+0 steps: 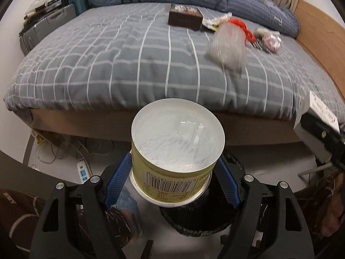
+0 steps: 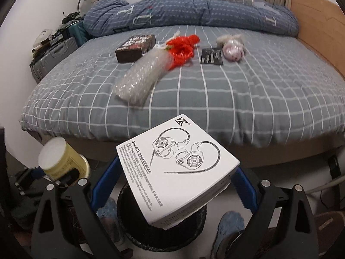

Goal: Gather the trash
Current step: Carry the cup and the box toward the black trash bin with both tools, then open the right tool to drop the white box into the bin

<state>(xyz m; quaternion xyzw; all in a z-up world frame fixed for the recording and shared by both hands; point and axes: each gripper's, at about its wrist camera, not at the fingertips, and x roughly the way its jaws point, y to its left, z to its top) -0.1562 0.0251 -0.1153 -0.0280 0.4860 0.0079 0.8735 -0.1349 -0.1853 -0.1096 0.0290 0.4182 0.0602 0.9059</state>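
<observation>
We hold the left tool (image 1: 172, 185) level, pointing toward the near edge of the bed (image 1: 129, 69), its blue pads (image 1: 117, 183) pressed against both sides of a pale yellow can (image 1: 172, 161). The can sits tilted with its silver bottom facing forward and its barcode label toward us, directly above the black bin (image 1: 194, 220) on the floor.

Our right tool (image 2: 170, 185) points the same way, just beside the left one, and grips a white earphone box (image 2: 172, 168) between its pads. The box is turned corner-forward, its printed face up, and hangs over the black bin's (image 2: 133, 226) opening. In this view the left tool and its can (image 2: 62, 161) show at the lower left.

Well apart from both tools, more trash lies on the bed: a roll of bubble wrap (image 2: 140, 77) toward the middle, touching a red plastic bag (image 2: 183, 49); a dark brown box (image 2: 135, 47) farther left; a black card (image 2: 212, 57) and a pinkish crumpled wrapper (image 2: 232, 48) toward the right edge. A folded blue duvet (image 2: 194, 13) runs along the far edge.
</observation>
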